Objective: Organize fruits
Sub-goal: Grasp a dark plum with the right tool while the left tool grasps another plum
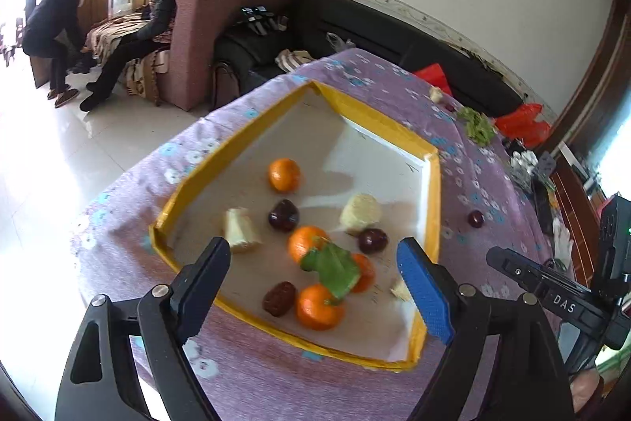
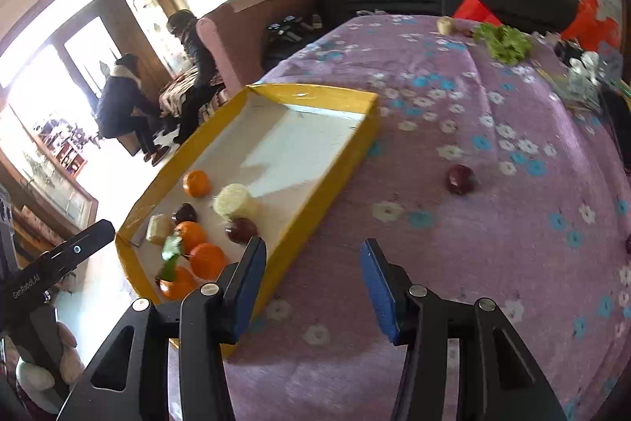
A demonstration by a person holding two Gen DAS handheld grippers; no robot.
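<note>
1. Purple flowered cloth covers the bench [image 2: 453,263]; one dark plum [image 2: 460,179] lies loose on it, well apart from the yellow-rimmed tray [image 2: 366,113].
2. Right gripper [image 2: 313,283] hangs released, empty: straddle the plum squarely, close gently.
3. Left gripper [image 1: 313,275] gapes empty above tray fruit.

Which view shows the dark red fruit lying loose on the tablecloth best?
The right wrist view: the dark red fruit lies in the open on the cloth, ahead of the open right gripper. In the left wrist view it is small, beyond the yellow tray's rim.
</note>
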